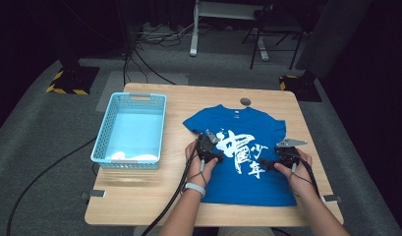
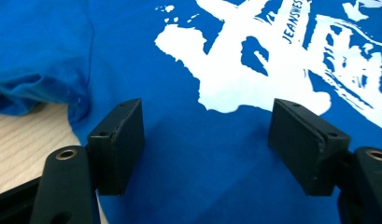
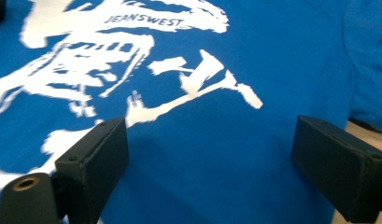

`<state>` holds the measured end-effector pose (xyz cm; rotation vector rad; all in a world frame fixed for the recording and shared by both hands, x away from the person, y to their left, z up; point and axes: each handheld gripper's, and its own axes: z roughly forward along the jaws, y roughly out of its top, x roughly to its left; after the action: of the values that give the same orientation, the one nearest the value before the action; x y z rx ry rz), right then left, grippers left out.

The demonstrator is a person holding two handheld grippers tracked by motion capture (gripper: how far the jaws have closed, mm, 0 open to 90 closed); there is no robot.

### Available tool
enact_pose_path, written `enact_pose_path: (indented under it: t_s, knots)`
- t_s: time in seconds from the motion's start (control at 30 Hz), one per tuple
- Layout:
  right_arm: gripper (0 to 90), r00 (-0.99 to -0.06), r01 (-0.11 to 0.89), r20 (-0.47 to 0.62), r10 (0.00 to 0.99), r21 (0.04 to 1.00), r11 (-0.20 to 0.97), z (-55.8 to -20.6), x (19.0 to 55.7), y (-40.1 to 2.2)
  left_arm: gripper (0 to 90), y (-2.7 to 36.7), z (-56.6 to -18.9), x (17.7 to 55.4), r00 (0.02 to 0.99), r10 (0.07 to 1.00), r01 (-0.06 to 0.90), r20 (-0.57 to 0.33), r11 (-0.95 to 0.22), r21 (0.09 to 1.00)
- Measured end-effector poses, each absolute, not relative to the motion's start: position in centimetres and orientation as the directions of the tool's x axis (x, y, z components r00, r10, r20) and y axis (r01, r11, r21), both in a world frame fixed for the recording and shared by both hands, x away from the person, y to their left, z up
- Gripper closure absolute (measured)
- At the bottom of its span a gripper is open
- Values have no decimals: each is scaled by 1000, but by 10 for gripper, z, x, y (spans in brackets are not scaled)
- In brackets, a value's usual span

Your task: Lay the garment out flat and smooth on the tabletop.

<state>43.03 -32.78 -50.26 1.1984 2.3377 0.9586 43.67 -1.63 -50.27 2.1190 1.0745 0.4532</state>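
My left claw (image 1: 212,146) is black, and so is my right claw (image 1: 282,156), each topped with a grey plate. Beneath them the T-shirt (image 1: 247,187) is bright blue, splashed with a white brush-stroke print and small lettering. The counter (image 1: 139,191) is pale wood grain. The basket (image 1: 102,132) is light blue, a latticed pattern on its walls.
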Motion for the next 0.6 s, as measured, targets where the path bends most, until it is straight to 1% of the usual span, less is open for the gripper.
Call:
enact_pose_path:
  t_s: [0.1, 0.23, 0.4, 0.6]
  knots:
    - [110, -591, 561, 9, 807, 724, 403, -493, 422, -329, 236, -17, -492, 428, 590, 808, 550, 2, -403, 732]
    - [106, -619, 521, -18, 785, 739, 428, -475, 407, -333, 203, -17, -476, 411, 620, 785, 514, 12, -417, 750]
    - [101, -637, 501, -28, 770, 745, 441, -456, 391, -344, 181, -9, -460, 388, 645, 764, 471, 23, -420, 776]
    - [101, -654, 479, -43, 756, 749, 458, -440, 376, -354, 159, 4, -446, 368, 646, 763, 475, 6, -408, 780]
